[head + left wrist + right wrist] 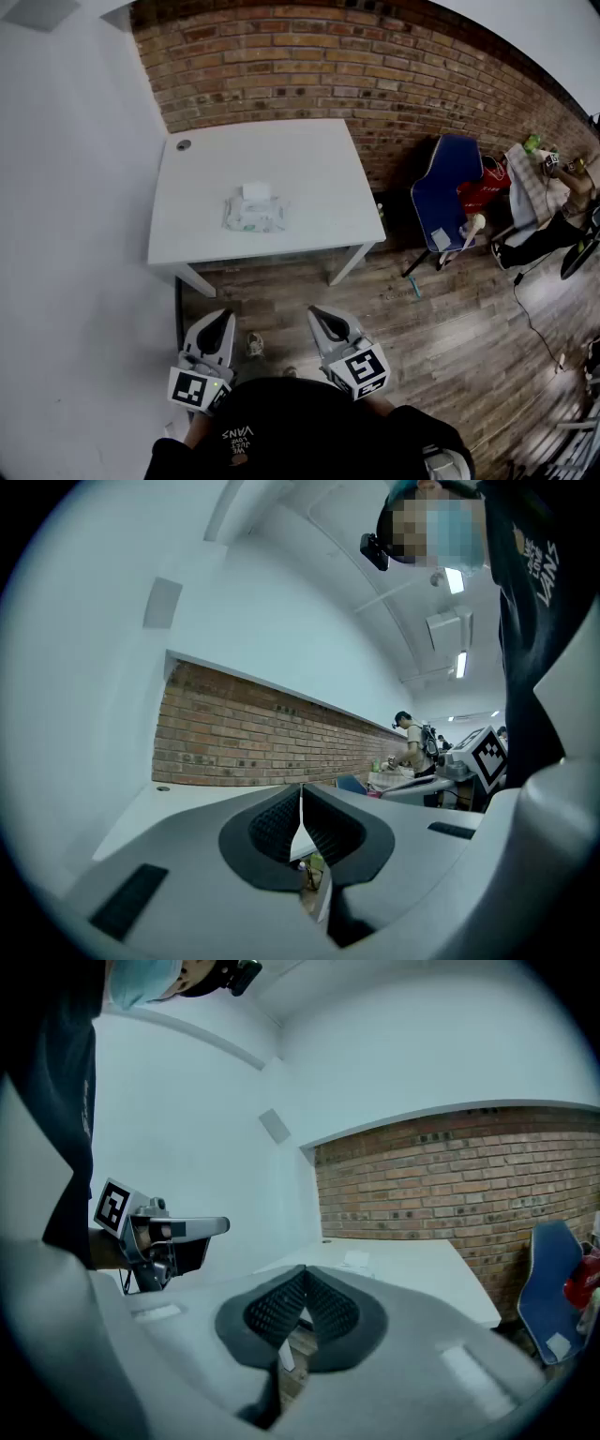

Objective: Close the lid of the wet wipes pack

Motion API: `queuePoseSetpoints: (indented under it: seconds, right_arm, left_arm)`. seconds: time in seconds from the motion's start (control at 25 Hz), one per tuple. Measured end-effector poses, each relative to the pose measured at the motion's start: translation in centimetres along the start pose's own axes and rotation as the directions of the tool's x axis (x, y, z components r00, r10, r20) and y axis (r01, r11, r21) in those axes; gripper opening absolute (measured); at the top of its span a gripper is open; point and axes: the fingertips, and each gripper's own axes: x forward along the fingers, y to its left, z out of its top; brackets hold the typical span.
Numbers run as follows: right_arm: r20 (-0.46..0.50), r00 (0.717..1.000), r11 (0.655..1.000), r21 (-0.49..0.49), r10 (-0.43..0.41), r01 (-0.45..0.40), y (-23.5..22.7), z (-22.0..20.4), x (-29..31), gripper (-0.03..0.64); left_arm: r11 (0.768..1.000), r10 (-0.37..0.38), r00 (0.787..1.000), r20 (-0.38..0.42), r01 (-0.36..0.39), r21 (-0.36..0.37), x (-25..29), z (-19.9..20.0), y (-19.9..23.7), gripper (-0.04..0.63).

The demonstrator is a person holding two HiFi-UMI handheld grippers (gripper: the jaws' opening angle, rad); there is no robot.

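A wet wipes pack [253, 212] lies in the middle of the white table [309, 159], its white lid [255, 191] standing open at the far side. The lid [357, 1261] shows faintly in the right gripper view. Both grippers are held low near the person's body, well short of the table's front edge. My left gripper [223, 322] is shut with nothing between its jaws [301, 810]. My right gripper [319, 317] is also shut and empty [302, 1290]. Neither touches the pack.
A brick wall [375, 66] runs behind the table and a white wall [66, 187] stands to its left. A blue chair [448, 192] and a cluttered spot with another person [553, 202] are at the right. Wooden floor [450, 328] lies under the grippers.
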Motion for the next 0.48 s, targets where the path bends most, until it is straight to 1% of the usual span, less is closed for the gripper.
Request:
queuePoseSetpoints:
  seconds: [0.12,0.28,0.48]
  right_arm:
    - [-0.002,1.0,1.0,0.001,-0.002,0.002,0.4,0.0,0.5,-0.005]
    - [0.003,1.0,0.999,0.04,-0.01,0.01,0.3,0.1,1.0,-0.003]
    - [0.008,1.0,0.998,0.059,-0.028,0.027,0.2,0.5,1.7,-0.002]
  left_arm:
    - [1.0,-0.009,1.0,-0.006,0.009,-0.009,-0.3,-0.1,0.3,0.011]
    - [1.0,-0.013,1.0,-0.004,0.013,-0.013,-0.3,-0.1,0.7,0.011]
    - [1.0,-0.017,1.0,-0.007,0.017,-0.015,-0.3,-0.5,1.8,0.011]
